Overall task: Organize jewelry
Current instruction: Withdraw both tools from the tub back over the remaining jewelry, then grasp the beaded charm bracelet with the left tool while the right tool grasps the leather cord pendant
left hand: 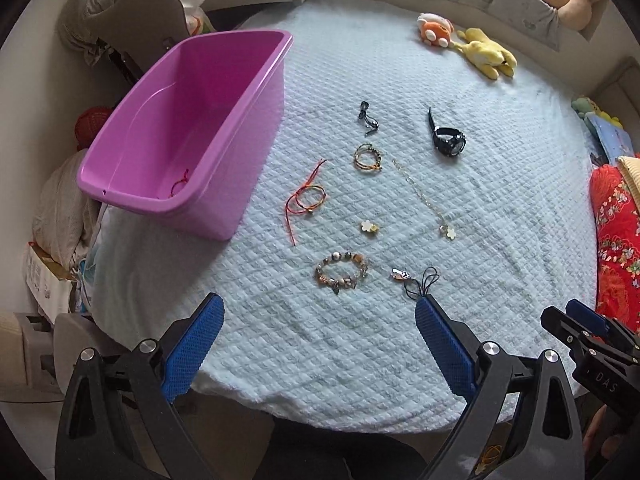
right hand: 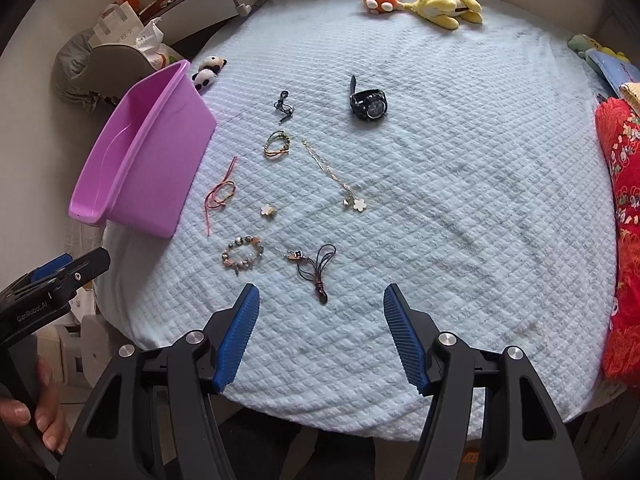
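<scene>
Several pieces of jewelry lie on the pale blue bedspread: a black watch (left hand: 448, 140) (right hand: 368, 105), a gold chain with a flower pendant (left hand: 424, 196) (right hand: 336, 176), a red cord bracelet (left hand: 304, 200) (right hand: 220, 194), a beaded bracelet (left hand: 342, 274) (right hand: 243, 258) and a dark cord charm (left hand: 420, 280) (right hand: 316, 266). To their left stands a purple bin (left hand: 248, 128) (right hand: 160, 168) with a red string (left hand: 180, 184) inside. My left gripper (left hand: 320, 299) hangs open just short of the beaded bracelet. My right gripper (right hand: 321, 290) is open above the cord charm's near end, holding nothing.
Orange and yellow plush toys (right hand: 420, 0) lie at the far side of the bed, and a panda plush (right hand: 208, 72) sits behind the bin. A red patterned quilt (right hand: 624, 220) lines the right edge. The near bed edge (left hand: 340, 420) runs below the grippers.
</scene>
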Tool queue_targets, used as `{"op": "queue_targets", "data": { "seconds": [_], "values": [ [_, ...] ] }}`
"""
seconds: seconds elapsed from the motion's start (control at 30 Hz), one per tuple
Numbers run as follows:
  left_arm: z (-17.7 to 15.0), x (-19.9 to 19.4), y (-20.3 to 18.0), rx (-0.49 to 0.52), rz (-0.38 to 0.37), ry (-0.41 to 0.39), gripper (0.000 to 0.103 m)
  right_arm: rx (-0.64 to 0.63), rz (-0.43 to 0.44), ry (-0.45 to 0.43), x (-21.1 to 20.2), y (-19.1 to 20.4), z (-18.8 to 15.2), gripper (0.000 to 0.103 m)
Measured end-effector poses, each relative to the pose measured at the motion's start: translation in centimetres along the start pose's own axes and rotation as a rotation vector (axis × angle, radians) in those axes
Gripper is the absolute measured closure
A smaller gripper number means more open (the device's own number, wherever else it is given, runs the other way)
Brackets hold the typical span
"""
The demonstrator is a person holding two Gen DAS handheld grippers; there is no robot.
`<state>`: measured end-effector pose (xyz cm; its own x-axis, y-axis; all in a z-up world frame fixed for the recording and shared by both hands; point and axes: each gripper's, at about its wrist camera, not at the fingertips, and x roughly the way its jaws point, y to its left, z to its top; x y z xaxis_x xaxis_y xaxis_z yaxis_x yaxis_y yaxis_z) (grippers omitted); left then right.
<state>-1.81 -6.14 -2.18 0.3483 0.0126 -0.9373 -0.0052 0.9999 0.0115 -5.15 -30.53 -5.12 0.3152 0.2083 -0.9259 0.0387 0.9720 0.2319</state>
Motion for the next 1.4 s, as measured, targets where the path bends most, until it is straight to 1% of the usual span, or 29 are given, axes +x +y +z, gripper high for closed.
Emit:
{"op": "queue_targets", "data": {
  "seconds": [0.17, 0.3, 0.4, 0.53, 0.7, 0.8, 0.9, 0.97, 1.07, 1.2, 1.4],
  "values": [
    [-1.4, 4.1, 0.3, 0.033, 0.024, 0.024, 0.008, 0.027, -0.011, -0.015, 3.6, 0.1, -1.7, 0.041],
    [-2.4, 7.8, 0.5, 0.069, 0.022, -0.002, 0.008, 0.035, -0.03, -0.059, 7.0, 0.5, -2.7, 0.041],
    [-2.9, 10.7, 0.4, 0.087, -0.002, -0.024, 0.008, 0.052, -0.028, -0.087, 9.6, 0.6, -3.3, 0.041],
    [-3.5, 14.3, -0.1, 0.11, -0.037, -0.079, 0.008, 0.04, -0.036, -0.132, 12.6, 0.9, -4.1, 0.041],
    [-4.2, 17.9, -0.6, 0.127, -0.068, -0.133, 0.008, 0.012, -0.06, -0.146, 16.2, 0.9, -4.8, 0.041],
    [-4.6, 19.7, -0.7, 0.132, -0.08, -0.144, 0.008, 0.0, -0.064, -0.163, 17.8, 0.8, -5.1, 0.041],
    [-5.0, 21.1, -0.9, 0.135, -0.084, -0.142, 0.008, -0.009, -0.071, -0.169, 19.0, 0.8, -5.2, 0.041],
    [-5.2, 21.7, -0.9, 0.134, -0.085, -0.142, 0.008, -0.017, -0.085, -0.19, 19.3, 0.8, -5.4, 0.041],
    [-5.3, 21.9, -1.1, 0.138, -0.082, -0.161, 0.008, -0.03, -0.089, -0.22, 19.5, 1.1, -5.5, 0.041],
    [-5.4, 22.1, -1.3, 0.146, -0.08, -0.18, 0.008, -0.05, -0.097, -0.235, 19.8, 1.5, -5.5, 0.041],
    [-5.1, 23.1, -1.7, 0.157, -0.069, -0.179, 0.008, -0.057, -0.112, -0.247, 20.3, 1.6, -5.4, 0.041]
  ]
}}
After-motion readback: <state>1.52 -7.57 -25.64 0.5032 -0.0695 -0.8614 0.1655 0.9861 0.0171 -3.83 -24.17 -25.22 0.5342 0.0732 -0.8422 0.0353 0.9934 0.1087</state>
